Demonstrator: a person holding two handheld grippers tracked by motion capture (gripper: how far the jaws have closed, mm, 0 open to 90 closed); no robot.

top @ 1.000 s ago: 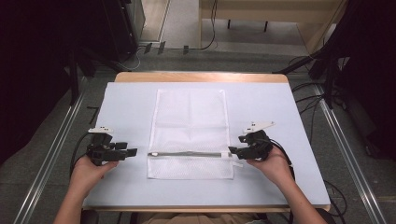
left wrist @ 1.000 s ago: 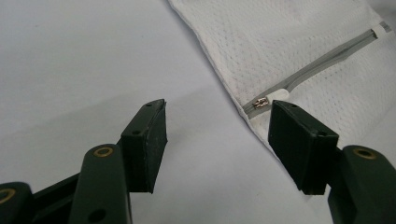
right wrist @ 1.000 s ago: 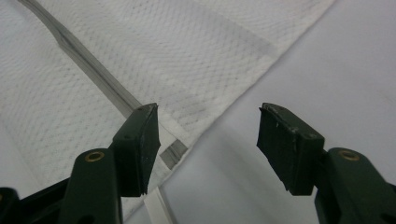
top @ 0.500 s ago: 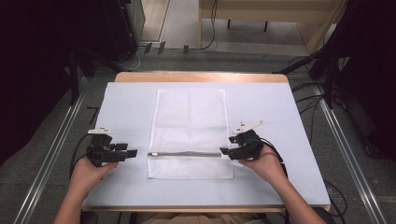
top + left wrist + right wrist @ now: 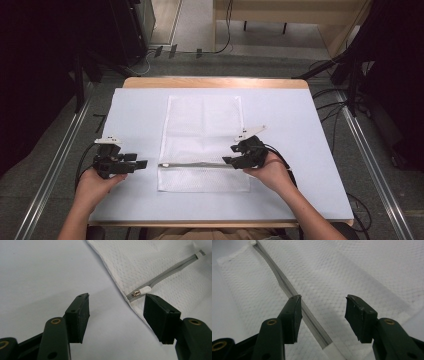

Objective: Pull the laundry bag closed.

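A white mesh bag [image 5: 202, 142] is lying flat at the middle of the tabletop [image 5: 300, 125], its grey zipper [image 5: 195, 165] running across the near part. The right gripper [image 5: 239, 154] is being held over the zipper's right end, its fingers [image 5: 360, 315] parted and just now narrowing, with nothing pressed between them. The left gripper [image 5: 139, 161] is being held open just left of the bag, beside the zipper pull [image 5: 141, 291].

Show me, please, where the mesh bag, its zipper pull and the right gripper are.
mesh bag [image 5: 202, 122], high view, upper panel.
zipper pull [image 5: 136, 293], left gripper view, metal slider.
right gripper [image 5: 228, 154], high view, between its fingertips.
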